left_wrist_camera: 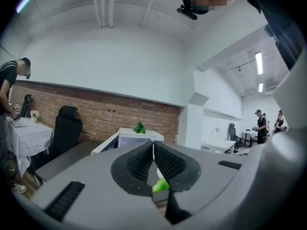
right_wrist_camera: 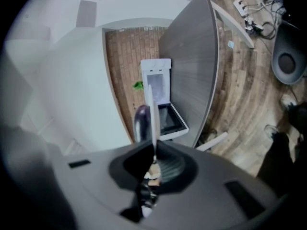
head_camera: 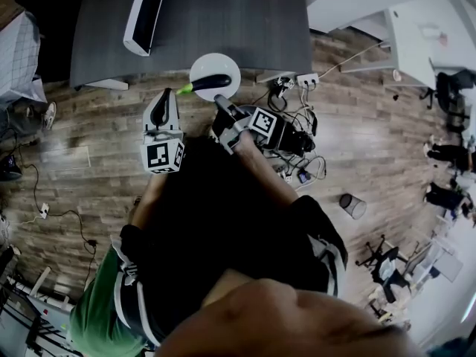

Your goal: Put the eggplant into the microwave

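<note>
Now the right gripper (head_camera: 222,103) is clamping the rim of the white plate (head_camera: 204,65), on which the eggplant (head_camera: 213,82) is lying. The left gripper (head_camera: 165,99), at the plate's 8 o'clock, is holding its jaws together, with nothing between them. The microwave (head_camera: 138,17) is standing at the plate's 11 o'clock.

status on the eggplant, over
Right claw shut on plate rim. Left claw shut, empty. Eggplant on plate. Microwave door open, nothing blocking.
</note>
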### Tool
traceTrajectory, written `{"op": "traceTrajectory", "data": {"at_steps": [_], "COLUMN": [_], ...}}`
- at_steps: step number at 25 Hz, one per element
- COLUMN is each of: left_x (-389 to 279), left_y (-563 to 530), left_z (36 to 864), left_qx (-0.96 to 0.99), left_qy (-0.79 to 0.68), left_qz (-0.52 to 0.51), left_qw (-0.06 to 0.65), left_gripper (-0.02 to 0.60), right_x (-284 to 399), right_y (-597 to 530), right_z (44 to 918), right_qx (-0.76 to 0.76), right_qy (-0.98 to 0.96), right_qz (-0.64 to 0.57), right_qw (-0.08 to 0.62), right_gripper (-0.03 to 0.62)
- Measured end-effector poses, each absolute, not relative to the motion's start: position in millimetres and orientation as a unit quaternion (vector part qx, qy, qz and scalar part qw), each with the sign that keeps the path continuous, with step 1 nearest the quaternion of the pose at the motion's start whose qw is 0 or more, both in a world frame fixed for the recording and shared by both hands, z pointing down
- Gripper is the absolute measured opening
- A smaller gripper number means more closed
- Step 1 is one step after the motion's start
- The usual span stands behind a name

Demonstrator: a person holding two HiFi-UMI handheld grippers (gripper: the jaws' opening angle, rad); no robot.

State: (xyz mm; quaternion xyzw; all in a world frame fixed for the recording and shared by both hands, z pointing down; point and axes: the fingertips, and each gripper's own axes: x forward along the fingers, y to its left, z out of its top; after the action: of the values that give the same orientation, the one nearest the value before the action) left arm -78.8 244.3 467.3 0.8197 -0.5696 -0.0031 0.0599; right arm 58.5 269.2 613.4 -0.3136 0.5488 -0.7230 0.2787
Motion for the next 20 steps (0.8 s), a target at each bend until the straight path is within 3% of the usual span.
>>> {"op": "traceTrajectory", "data": {"at_steps": [20], "left_x": [-50.8], "left_y": [238.9], "left_z": [466.9], "left_qx": [0.801], "left_qy": [-0.597], "left_qz": [0.006], "left_qw": [0.05], "left_gripper": [0.041], "right_x": [84.3], "right_y": [243.2], "right_z": [625.9], "right_qx": [-0.294], "right_qy": [0.568], "right_qz": [-0.727], "right_qw": [0.25], "right_gripper": [0.04]}}
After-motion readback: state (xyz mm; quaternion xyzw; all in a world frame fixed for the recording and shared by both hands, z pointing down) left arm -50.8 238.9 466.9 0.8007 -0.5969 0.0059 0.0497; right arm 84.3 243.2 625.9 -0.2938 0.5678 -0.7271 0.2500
